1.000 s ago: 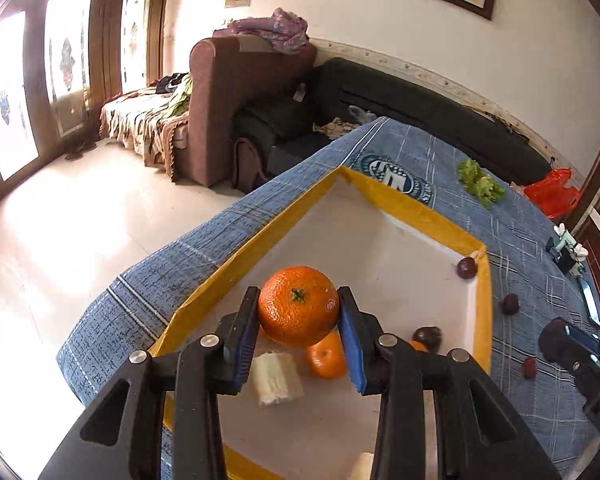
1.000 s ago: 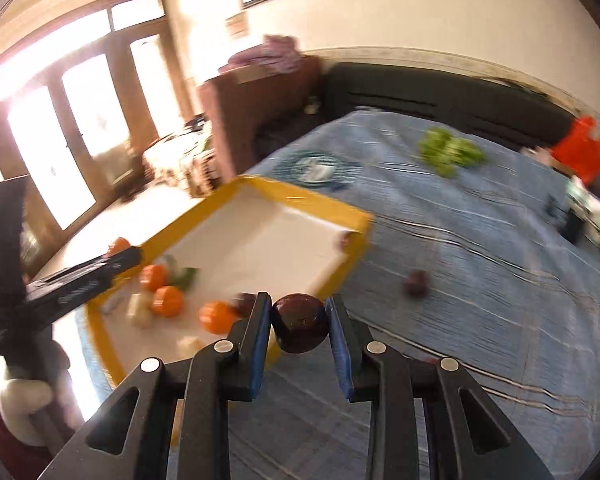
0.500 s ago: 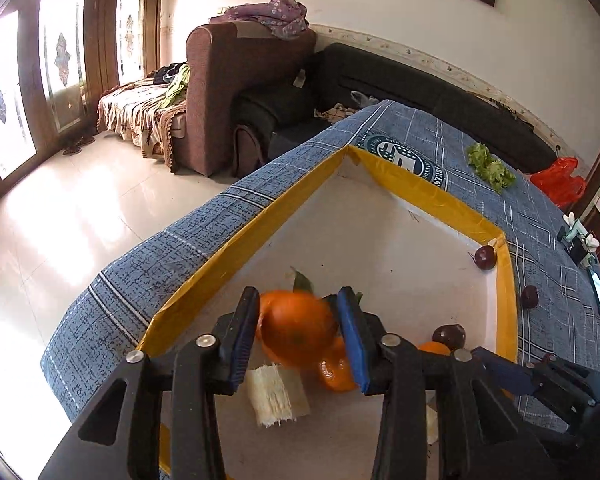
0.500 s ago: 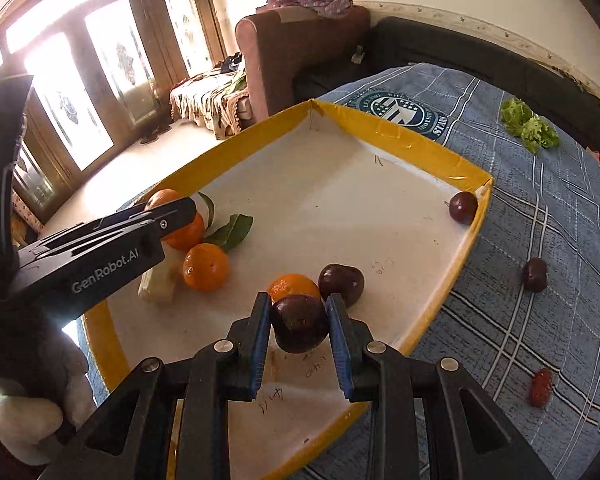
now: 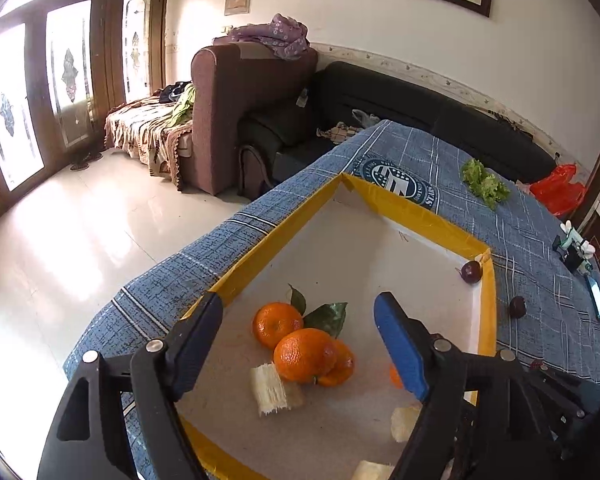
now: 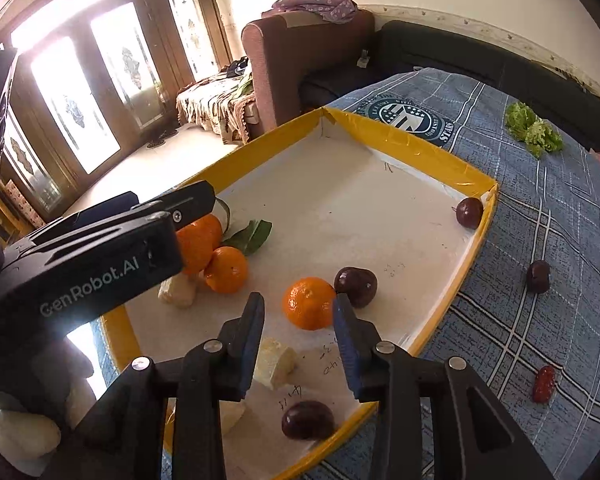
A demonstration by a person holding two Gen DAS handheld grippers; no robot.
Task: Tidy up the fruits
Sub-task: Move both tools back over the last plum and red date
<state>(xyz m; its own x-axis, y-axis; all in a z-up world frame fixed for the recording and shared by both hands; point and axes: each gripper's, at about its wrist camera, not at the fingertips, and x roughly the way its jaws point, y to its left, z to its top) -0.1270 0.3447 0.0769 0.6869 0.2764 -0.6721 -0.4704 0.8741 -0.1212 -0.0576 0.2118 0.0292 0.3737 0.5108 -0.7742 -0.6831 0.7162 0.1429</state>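
Observation:
My left gripper (image 5: pixel 298 302) hangs over the yellow-rimmed white tray (image 5: pixel 420 216), jaws opening wide with nothing between the pads. Below it, an orange (image 5: pixel 306 356) rests against two other oranges (image 5: pixel 278 324), one with green leaves. My right gripper (image 6: pixel 298 300) is over the tray's near part (image 6: pixel 420 148), jaws opening and empty. A dark plum (image 6: pixel 308 420) lies on the tray floor beneath it, free of the pads. Just beyond its fingertips sit an orange (image 6: pixel 309 302) and another plum (image 6: pixel 356 286). The left gripper (image 6: pixel 100 256) shows at the left.
A third plum (image 6: pixel 469 212) sits in the tray's right corner. On the blue cloth lie a plum (image 6: pixel 538 276), a red date (image 6: pixel 544 382) and lettuce (image 6: pixel 534 130). White chunks (image 6: pixel 274 362) lie in the tray. Sofas stand behind the table.
The left jaws spread and the orange dropped onto the oranges in the tray. The right gripper moved over the tray and let go of its plum, which now lies on the tray floor.

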